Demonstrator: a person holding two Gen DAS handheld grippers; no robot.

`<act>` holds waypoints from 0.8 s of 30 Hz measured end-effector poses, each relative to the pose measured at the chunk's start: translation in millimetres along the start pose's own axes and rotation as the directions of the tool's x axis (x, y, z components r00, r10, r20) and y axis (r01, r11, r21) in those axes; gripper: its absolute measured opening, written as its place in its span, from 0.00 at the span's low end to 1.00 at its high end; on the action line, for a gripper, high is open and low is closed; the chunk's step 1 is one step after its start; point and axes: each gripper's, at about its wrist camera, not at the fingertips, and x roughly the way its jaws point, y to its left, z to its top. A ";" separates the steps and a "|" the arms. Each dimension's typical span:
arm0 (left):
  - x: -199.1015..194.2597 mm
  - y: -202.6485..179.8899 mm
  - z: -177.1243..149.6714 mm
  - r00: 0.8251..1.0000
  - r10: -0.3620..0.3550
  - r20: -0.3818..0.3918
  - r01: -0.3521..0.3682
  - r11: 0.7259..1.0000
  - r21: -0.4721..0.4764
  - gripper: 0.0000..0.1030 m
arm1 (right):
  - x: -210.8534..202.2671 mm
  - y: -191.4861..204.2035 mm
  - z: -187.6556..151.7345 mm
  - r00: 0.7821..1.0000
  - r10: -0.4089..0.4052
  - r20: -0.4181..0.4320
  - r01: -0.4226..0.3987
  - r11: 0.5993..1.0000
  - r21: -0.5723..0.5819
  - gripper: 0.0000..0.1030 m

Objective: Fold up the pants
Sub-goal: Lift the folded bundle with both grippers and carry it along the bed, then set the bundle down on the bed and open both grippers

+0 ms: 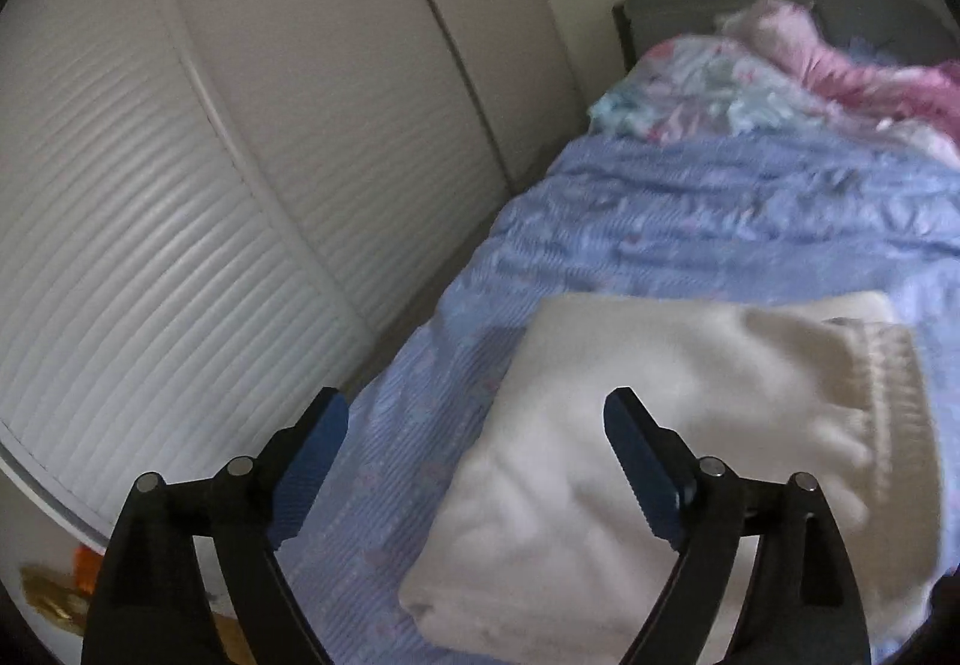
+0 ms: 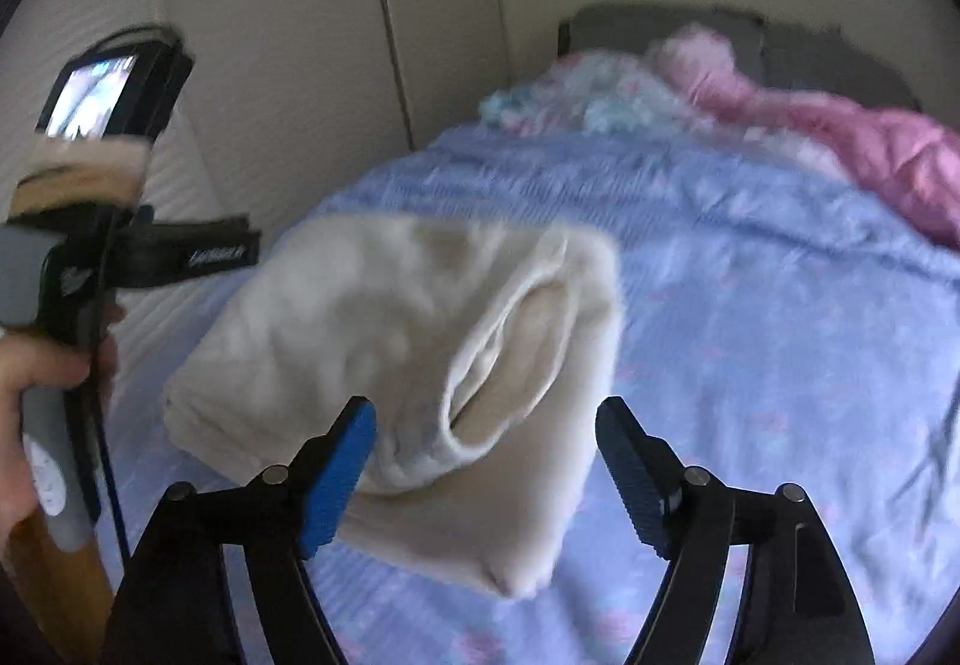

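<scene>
Blue fingers (image 2: 336, 479) of right gripper (image 2: 486, 476) spread wide, holding nothing. Same for left gripper (image 1: 477, 464): wide apart, let go. Cream pants (image 1: 678, 449) folded into a thick bundle on blue bedspread (image 1: 720, 221), near its closet-side edge. Looks nearly done; maybe one pat left. Lots of bare bedspread past pants toward pink blanket (image 2: 870, 155). White closet doors (image 1: 180, 197) close beside bedspread.

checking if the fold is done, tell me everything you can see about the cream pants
The cream pants look like soft fleecy fabric, folded into a thick rectangular bundle of several layers. A ribbed band, perhaps the waistband, shows along one edge, gaping open like a pocket. The bundle lies flat on the blue bedspread, near the bed's wall-side edge. Neither open gripper touches it.
</scene>
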 end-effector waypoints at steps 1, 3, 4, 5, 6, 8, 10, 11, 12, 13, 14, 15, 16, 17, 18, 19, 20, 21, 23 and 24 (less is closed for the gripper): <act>-8.7 1.9 -1.3 1.000 -0.013 0.009 0.013 1.000 -0.006 0.87 | -14.0 -2.8 1.3 1.000 -0.012 0.025 0.013 1.000 -0.024 0.78; -30.4 8.1 -2.4 0.998 -0.055 0.031 0.056 0.998 -0.018 0.89 | -35.6 -9.0 5.8 0.998 -0.031 0.063 0.034 0.998 -0.049 0.84; -45.7 10.6 -3.5 0.996 -0.081 0.042 0.082 0.996 -0.021 0.89 | -51.3 -13.9 7.2 0.996 -0.040 0.082 0.044 0.998 -0.049 0.88; -57.9 12.6 -3.1 0.993 -0.108 0.052 0.109 0.994 -0.023 0.92 | -63.8 -18.5 9.5 0.995 -0.040 0.095 0.044 0.998 -0.051 0.89; -71.5 15.1 -4.5 0.990 -0.128 0.057 0.130 0.991 -0.029 0.93 | -69.7 -23.1 13.7 0.994 -0.045 0.100 0.050 0.997 -0.050 0.89; -99.5 20.2 -7.0 0.982 -0.177 0.071 0.180 0.983 -0.042 0.96 | -94.7 -34.7 13.5 0.993 -0.051 0.109 0.057 0.997 -0.053 0.89; -126.5 22.3 -11.3 0.973 -0.213 0.086 0.217 0.975 -0.041 0.96 | -109.7 -45.3 15.2 0.994 -0.051 0.100 0.056 0.997 -0.052 0.89; -145.4 20.7 -14.3 0.968 -0.232 0.099 0.236 0.971 -0.034 0.97 | -119.6 -51.1 12.5 0.994 -0.051 0.097 0.056 0.997 -0.050 0.89; -161.1 17.6 -16.9 0.965 -0.241 0.104 0.244 0.969 -0.022 0.97 | -127.9 -54.7 7.6 0.994 -0.053 0.093 0.057 0.997 -0.047 0.89; -172.9 16.1 -19.7 0.960 -0.255 0.112 0.258 0.966 -0.015 0.97 | -137.4 -60.7 3.8 0.995 -0.049 0.092 0.053 0.998 -0.042 0.89; -192.4 13.0 -24.6 0.950 -0.284 0.126 0.287 0.958 -0.003 0.98 | -150.9 -68.9 -1.0 0.995 -0.055 0.088 0.058 0.998 -0.031 0.89; -208.0 10.2 -28.8 0.946 -0.297 0.134 0.299 0.954 0.002 0.98 | -160.3 -73.4 -4.5 0.995 -0.062 0.084 0.064 0.998 -0.024 0.89; -220.9 8.7 -32.5 0.939 -0.313 0.141 0.316 0.949 0.003 0.99 | -172.8 -80.5 -8.8 0.994 -0.071 0.081 0.072 0.997 -0.014 0.89; -232.4 8.1 -36.1 0.933 -0.328 0.146 0.331 0.944 0.007 1.00 | -183.8 -86.3 -12.3 0.994 -0.080 0.075 0.080 0.997 -0.003 0.89; -249.3 4.5 -41.3 0.929 -0.340 0.146 0.342 0.940 0.013 1.00 | -193.1 -90.5 -15.9 0.994 -0.089 0.069 0.089 0.996 0.004 0.89; -261.6 1.8 -45.3 0.925 -0.350 0.148 0.352 0.936 0.017 1.00 | -203.5 -94.8 -19.4 0.993 -0.100 0.067 0.100 0.995 0.011 0.89; -273.8 -0.4 -50.0 0.919 -0.363 0.154 0.364 0.931 0.023 1.00 | -218.7 -100.3 -24.5 0.991 -0.112 0.071 0.111 0.994 0.015 0.89; -286.3 -2.9 -55.0 0.917 -0.366 0.157 0.367 0.930 0.026 1.00 | -226.1 -103.6 -26.8 0.989 -0.123 0.076 0.122 0.992 0.015 0.89; -310.9 -8.2 -67.0 0.915 -0.367 0.165 0.366 0.930 0.042 1.00 | -249.2 -109.8 -35.7 0.984 -0.152 0.090 0.152 0.988 0.014 0.89; -323.2 -11.9 -73.5 0.915 -0.369 0.163 0.365 0.929 0.053 1.00 | -260.7 -112.1 -40.3 0.982 -0.165 0.095 0.165 0.986 0.011 0.89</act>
